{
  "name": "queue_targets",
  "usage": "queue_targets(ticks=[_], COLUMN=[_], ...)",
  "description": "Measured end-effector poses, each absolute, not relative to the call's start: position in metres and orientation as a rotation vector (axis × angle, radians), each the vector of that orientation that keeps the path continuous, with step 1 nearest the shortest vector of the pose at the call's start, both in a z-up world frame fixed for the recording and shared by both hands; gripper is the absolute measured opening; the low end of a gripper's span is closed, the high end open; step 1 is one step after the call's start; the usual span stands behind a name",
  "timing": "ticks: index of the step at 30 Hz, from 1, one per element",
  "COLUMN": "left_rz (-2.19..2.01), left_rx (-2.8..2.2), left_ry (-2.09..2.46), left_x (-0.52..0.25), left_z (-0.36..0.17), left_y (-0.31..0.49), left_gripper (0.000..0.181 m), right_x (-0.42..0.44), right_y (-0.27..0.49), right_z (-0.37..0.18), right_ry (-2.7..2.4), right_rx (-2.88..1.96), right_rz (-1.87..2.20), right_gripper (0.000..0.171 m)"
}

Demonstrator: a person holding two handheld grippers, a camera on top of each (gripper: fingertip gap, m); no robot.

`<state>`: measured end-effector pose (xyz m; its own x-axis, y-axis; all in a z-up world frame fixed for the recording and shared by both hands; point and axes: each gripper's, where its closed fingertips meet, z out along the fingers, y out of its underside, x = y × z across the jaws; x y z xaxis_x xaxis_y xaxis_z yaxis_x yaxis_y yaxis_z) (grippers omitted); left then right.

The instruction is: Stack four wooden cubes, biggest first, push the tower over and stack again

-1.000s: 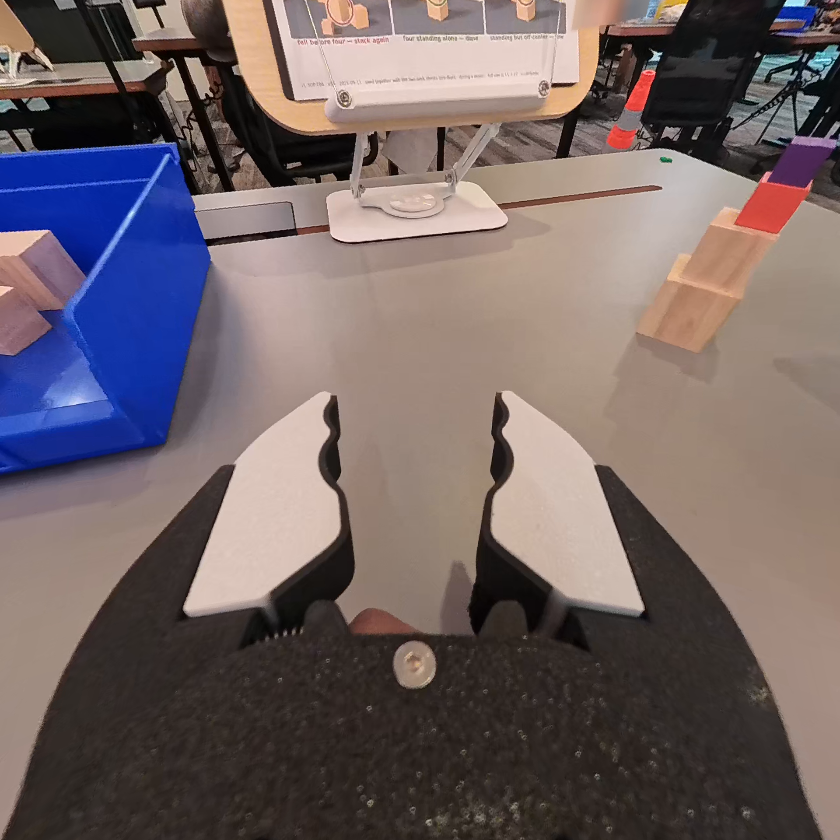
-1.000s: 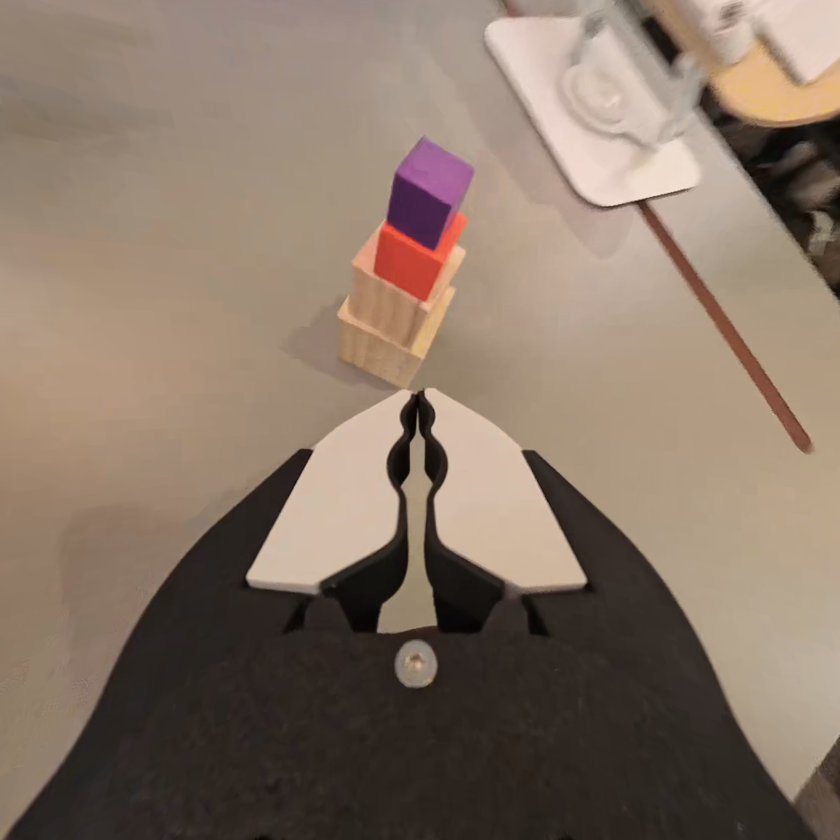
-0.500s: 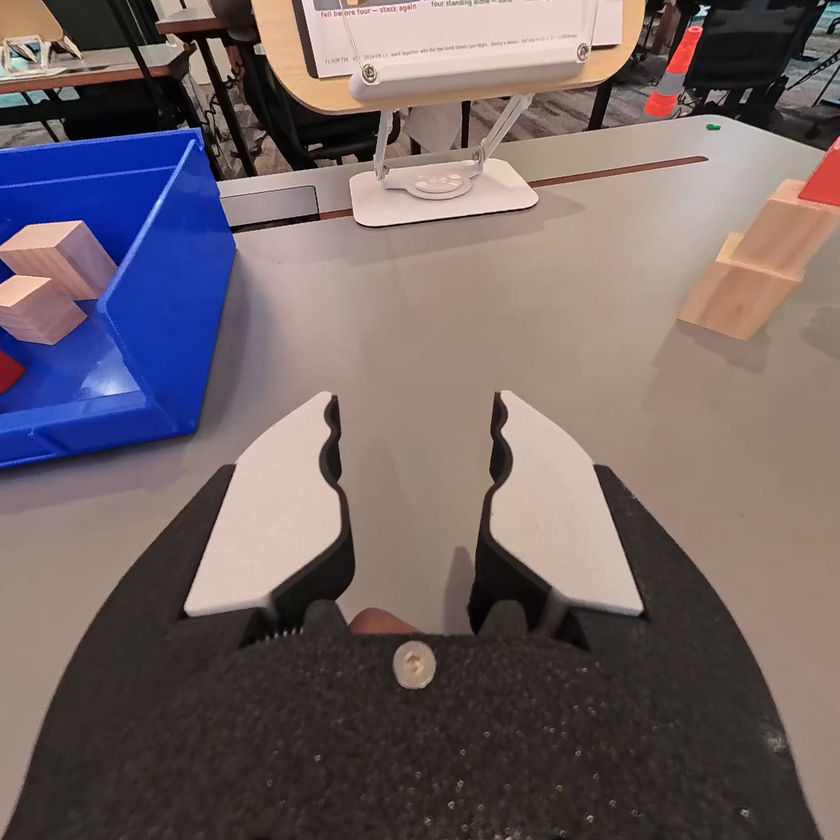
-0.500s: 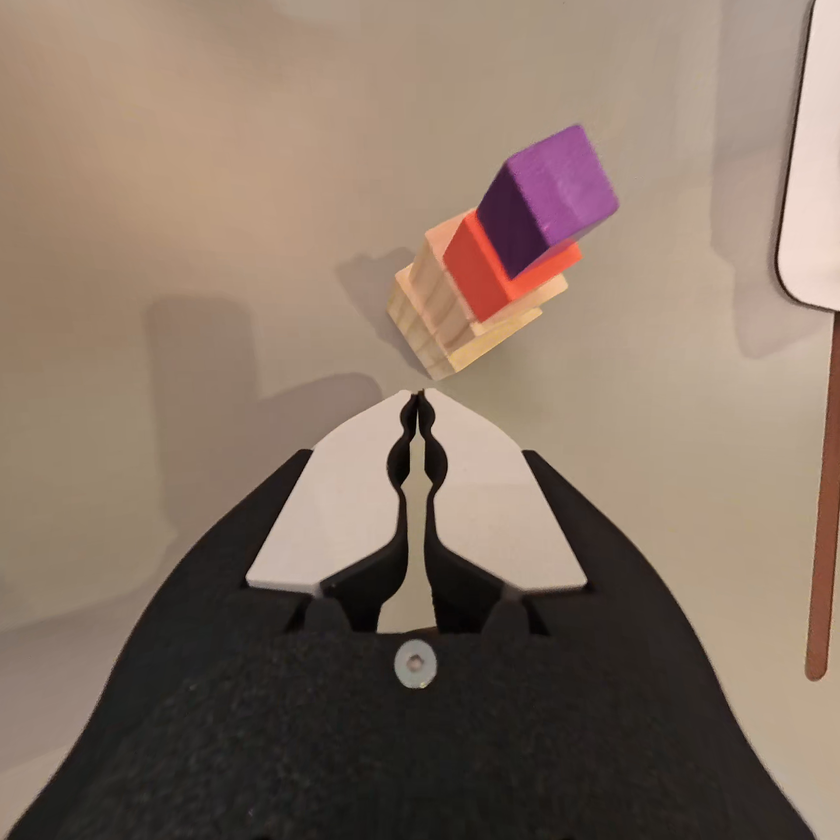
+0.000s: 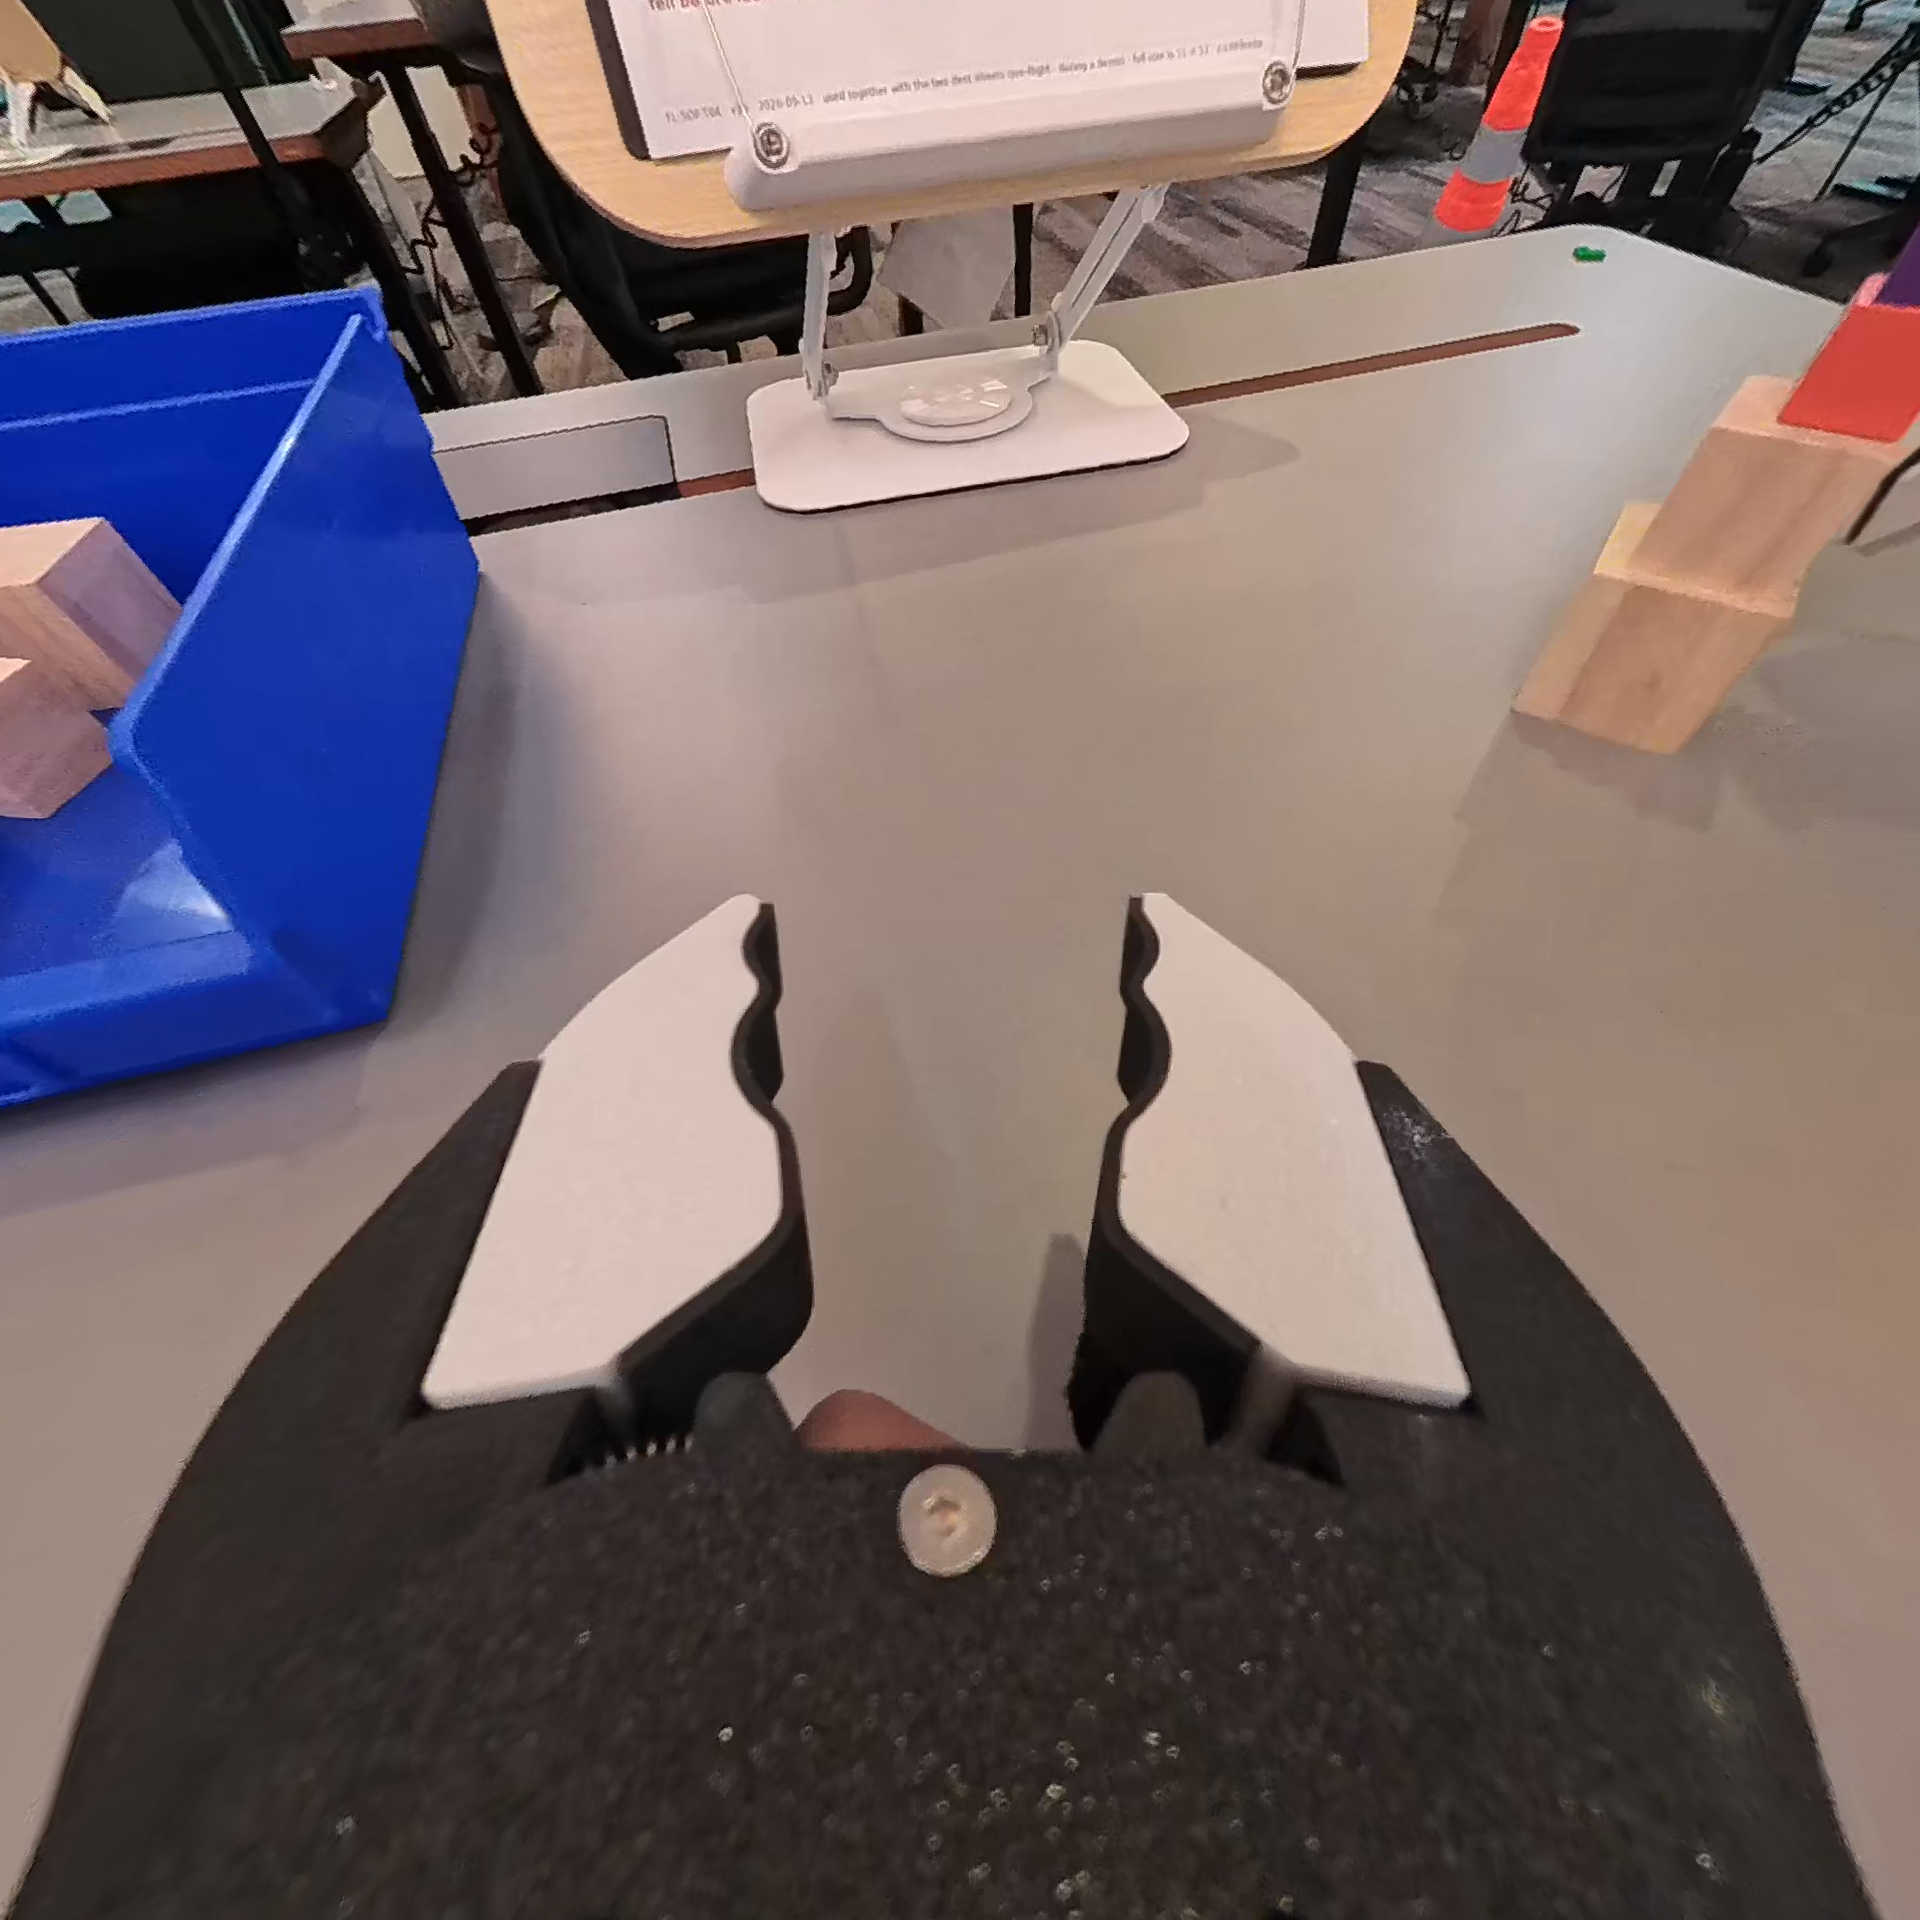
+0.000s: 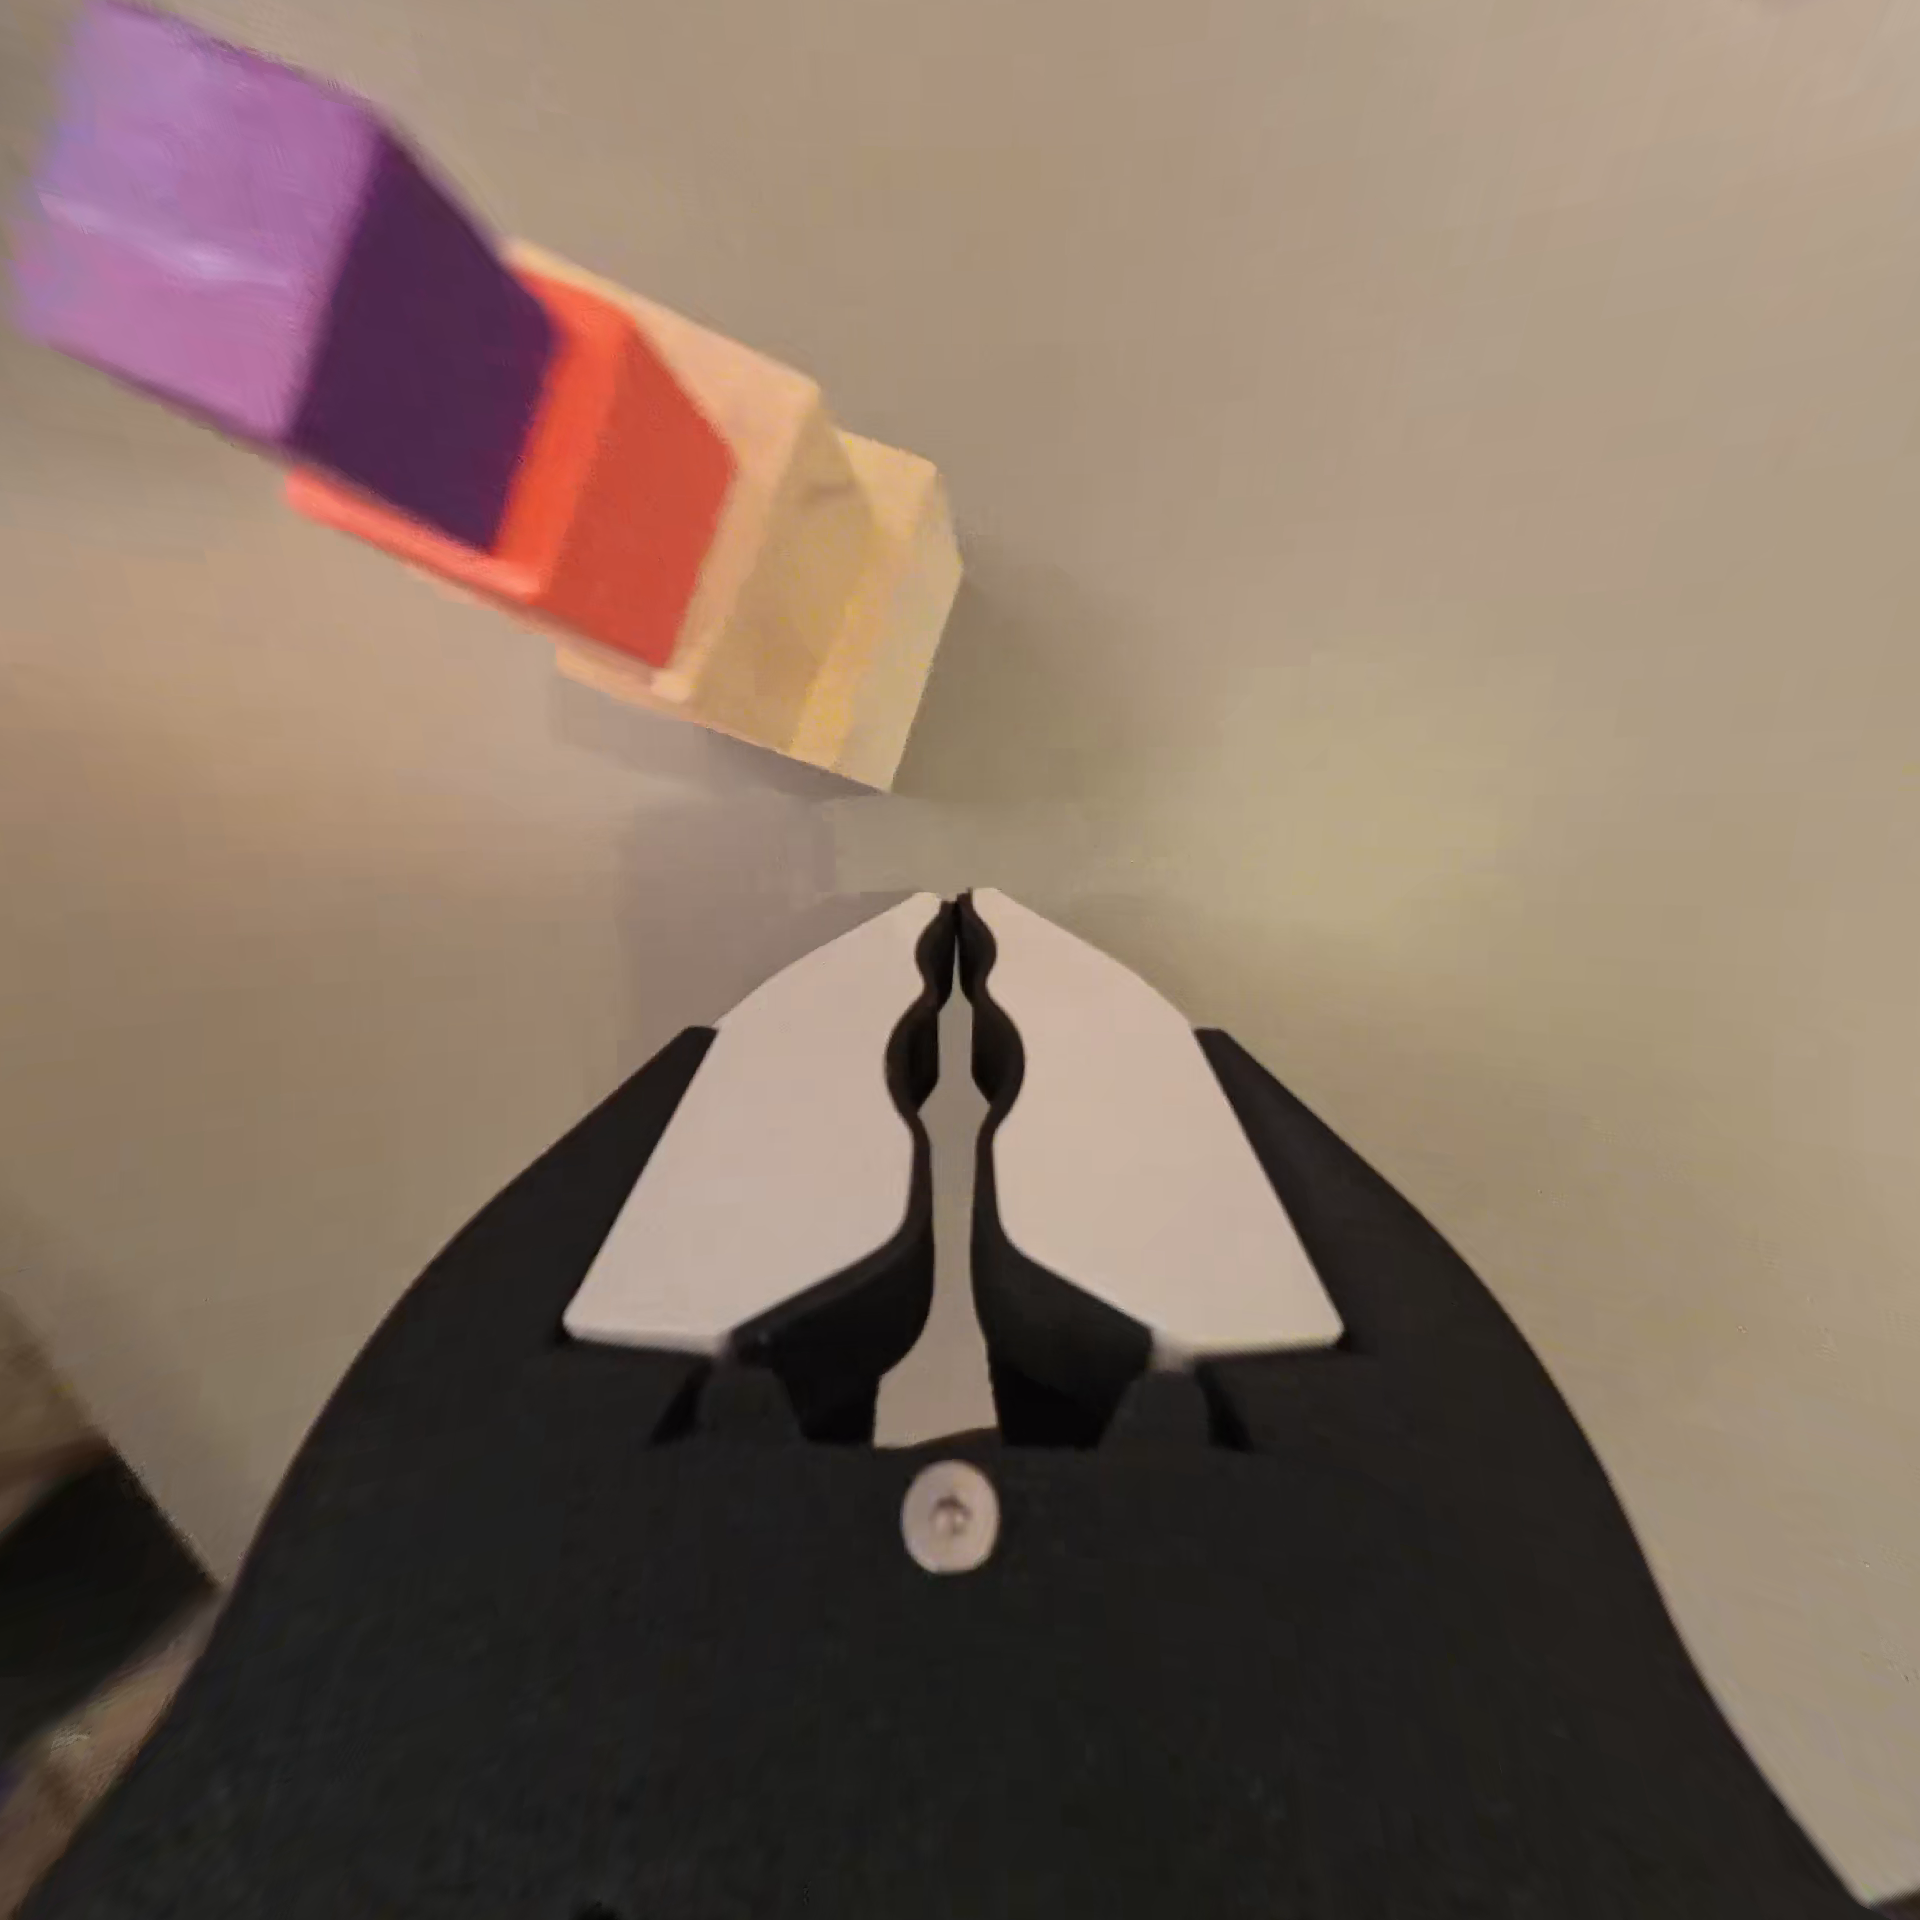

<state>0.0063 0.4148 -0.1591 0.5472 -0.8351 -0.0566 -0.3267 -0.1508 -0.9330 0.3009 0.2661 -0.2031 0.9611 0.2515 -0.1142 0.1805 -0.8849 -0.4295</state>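
In the left wrist view, the grey counter point(image 5: 1039, 727) is stretching toward chairs and desks; the left gripper point(image 5: 948, 914), jaws wide and empty, has drifted so the four-cube tower point(image 5: 1704, 582) is sitting nearer the right edge; a blue bin point(image 5: 301, 665) is holding spare blocks point(image 5: 62, 623), a document stand point(image 5: 966, 416) beyond. In the right wrist view, the right gripper point(image 6: 958, 902), jaws pressed together and empty, has swung around the tower point(image 6: 727, 561), now looming blurred at upper left, purple cube point(image 6: 260, 281) uppermost.

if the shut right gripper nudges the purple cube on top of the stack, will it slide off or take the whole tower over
The purple cube probably slides or tips off first: it just rests loose on the red cube. It looks small and rigid, so likely light. The tower is stepped off-centre, so a lower push by the right gripper should topple everything.
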Motion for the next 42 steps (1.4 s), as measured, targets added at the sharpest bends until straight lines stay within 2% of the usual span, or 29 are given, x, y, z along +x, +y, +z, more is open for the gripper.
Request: queue_targets(ticks=[6,17,26,31,37,39,42], left_rz=[-0.671,-0.753,-0.786,-0.778,-0.771,-0.763,-0.752], left_rx=[-1.703,-1.695,-1.685,-1.674,-1.684,-1.689,-1.692], left_ry=[1.033,1.088,1.098,1.094,1.093,1.093,1.095], left_x=[0.017,-0.002,-0.008,-0.008,-0.006,-0.005,-0.003], left_z=[-0.154,-0.158,-0.162,-0.16,-0.163,-0.166,-0.168], left_y=[0.407,0.391,0.383,0.385,0.388,0.39,0.392], left_gripper=[0.063,0.06,0.059,0.059,0.059,0.059,0.059], right_x=[0.304,0.278,0.267,0.273,0.264,0.266,0.263], right_y=[0.239,0.247,0.253,0.197,0.125,0.133,0.191], right_z=[-0.206,-0.218,-0.211,-0.223,-0.216,-0.214,-0.216], right_ry=[0.29,0.714,0.404,-0.059,-0.192,-0.278,-0.455], right_rx=[-2.735,-2.681,-2.766,-2.894,-2.888,-2.852,-2.699], right_rz=[0.259,0.23,0.169,0.025,0.074,0.013,-0.071], right_gripper=[0.0,0.0,0.0,0.0,0.0,0.0,0.0])
